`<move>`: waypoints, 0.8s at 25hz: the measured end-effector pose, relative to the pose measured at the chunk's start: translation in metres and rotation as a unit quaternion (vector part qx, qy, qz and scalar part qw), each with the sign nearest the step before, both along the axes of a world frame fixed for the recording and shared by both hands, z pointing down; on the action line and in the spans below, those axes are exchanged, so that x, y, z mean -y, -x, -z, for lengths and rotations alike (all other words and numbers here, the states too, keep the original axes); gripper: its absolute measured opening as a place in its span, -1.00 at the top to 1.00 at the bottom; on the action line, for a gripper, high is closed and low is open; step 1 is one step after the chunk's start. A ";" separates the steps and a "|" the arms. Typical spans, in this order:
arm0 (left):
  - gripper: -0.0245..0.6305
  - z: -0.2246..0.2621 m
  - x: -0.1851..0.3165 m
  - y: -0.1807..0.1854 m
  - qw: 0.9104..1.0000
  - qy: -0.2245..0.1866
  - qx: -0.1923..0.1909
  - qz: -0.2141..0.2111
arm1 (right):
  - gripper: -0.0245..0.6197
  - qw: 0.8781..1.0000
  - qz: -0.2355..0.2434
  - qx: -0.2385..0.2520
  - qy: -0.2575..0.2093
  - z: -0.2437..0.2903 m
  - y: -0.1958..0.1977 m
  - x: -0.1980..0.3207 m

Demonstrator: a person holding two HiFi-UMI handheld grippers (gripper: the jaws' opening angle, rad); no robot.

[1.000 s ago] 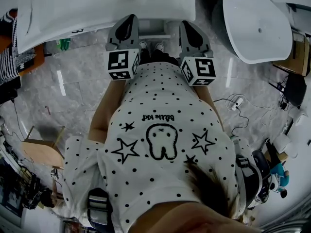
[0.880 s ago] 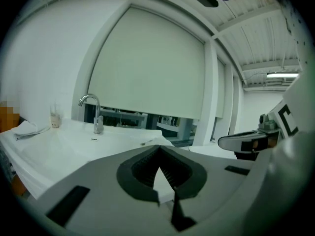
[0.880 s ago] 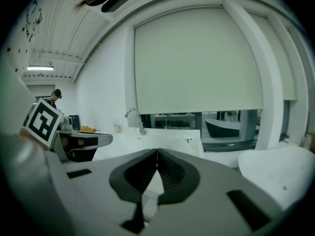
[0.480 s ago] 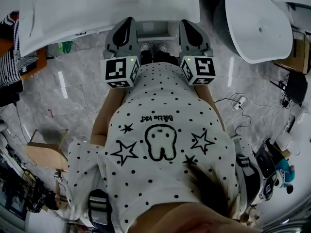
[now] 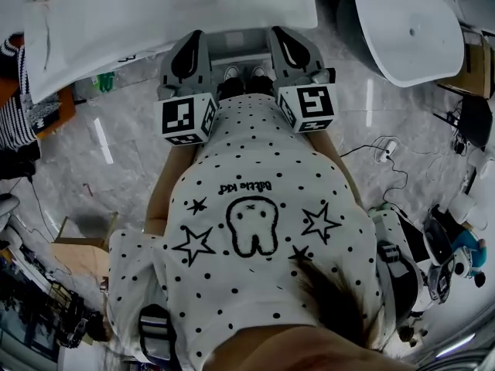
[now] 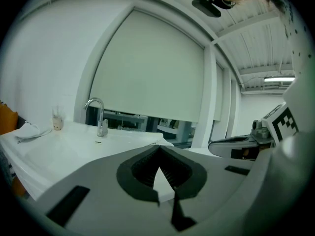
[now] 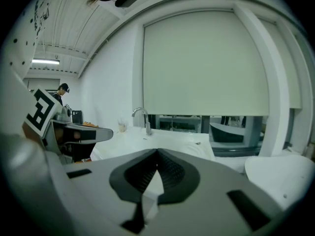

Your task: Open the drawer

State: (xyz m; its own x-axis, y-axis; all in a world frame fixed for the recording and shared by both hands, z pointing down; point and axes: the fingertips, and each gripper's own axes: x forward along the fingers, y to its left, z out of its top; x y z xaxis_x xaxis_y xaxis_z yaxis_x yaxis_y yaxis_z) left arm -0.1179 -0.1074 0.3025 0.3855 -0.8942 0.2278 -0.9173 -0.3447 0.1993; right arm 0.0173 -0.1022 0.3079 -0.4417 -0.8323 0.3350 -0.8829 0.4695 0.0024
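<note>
The white washbasin counter (image 6: 64, 149) carries a chrome tap (image 6: 102, 127), a small cup (image 6: 57, 122) and a crumpled cloth (image 6: 29, 131).

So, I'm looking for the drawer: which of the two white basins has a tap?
The rectangular basin at the head view's upper left; a curved tap stands at its back edge. The oval basin at the upper right shows none.

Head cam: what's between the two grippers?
In the head view, the person's shoes and the sink cabinet front lie between left gripper and right gripper.

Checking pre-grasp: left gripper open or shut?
Shut. The left gripper has its jaw tips meeting in its own view, with nothing between them.
</note>
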 end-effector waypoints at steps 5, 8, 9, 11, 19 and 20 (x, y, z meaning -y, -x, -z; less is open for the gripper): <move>0.91 -0.003 0.003 -0.001 1.000 0.001 0.000 -0.009 | 0.88 1.000 0.006 -0.005 0.001 -0.005 0.005 -0.002; 0.91 -0.004 0.003 -0.003 1.000 0.001 -0.004 -0.017 | 0.88 1.000 0.008 -0.006 -0.001 -0.007 0.007 -0.003; 0.91 -0.004 0.003 -0.003 1.000 0.000 -0.004 -0.018 | 0.88 1.000 0.009 -0.006 -0.002 -0.007 0.008 -0.003; 0.91 -0.003 0.002 -0.002 1.000 -0.004 -0.002 -0.020 | 0.88 1.000 0.010 -0.005 -0.006 -0.006 0.010 -0.004; 0.91 0.000 -0.001 0.008 1.000 -0.014 -0.003 -0.018 | 0.88 1.000 0.007 -0.005 -0.009 -0.005 0.017 -0.006; 0.91 0.000 0.000 0.009 1.000 -0.014 -0.004 -0.017 | 0.88 1.000 0.006 -0.005 -0.010 -0.006 0.018 -0.006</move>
State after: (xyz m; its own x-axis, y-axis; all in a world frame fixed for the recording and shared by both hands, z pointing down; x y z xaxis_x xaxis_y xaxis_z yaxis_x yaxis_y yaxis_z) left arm -0.1273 -0.1072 0.3024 0.4172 -0.8866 0.1996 -0.9035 -0.3810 0.1962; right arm -0.0005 -0.0966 0.3135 -0.4485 -0.8334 0.3230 -0.8771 0.4798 0.0201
